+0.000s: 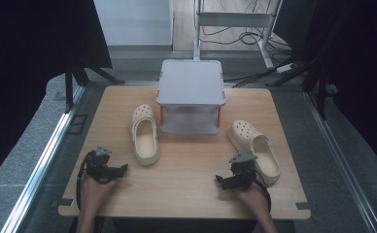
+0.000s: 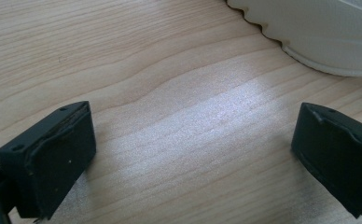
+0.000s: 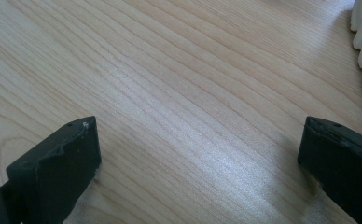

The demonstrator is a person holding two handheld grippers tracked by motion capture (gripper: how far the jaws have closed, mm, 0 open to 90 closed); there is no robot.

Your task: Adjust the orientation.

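High view shows two clogs, left clog [image 1: 144, 135] and right clog [image 1: 254, 149], flanking a box [image 1: 190, 82] on the table [image 1: 186, 170]. Gripper views show each hand-held gripper, left [image 2: 193, 154] and right [image 3: 198, 163], spread over bare wood.

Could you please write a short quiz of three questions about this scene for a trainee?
1. How many shoes lie on the table?
2. True or false: the left gripper holds a shoe.
3. Which shoe lies nearer the right gripper: A, the left shoe, or B, the right shoe?

Key: 1. Two, one on each side of the grey box. 2. False; its jaws stand open over bare wood. 3. B.
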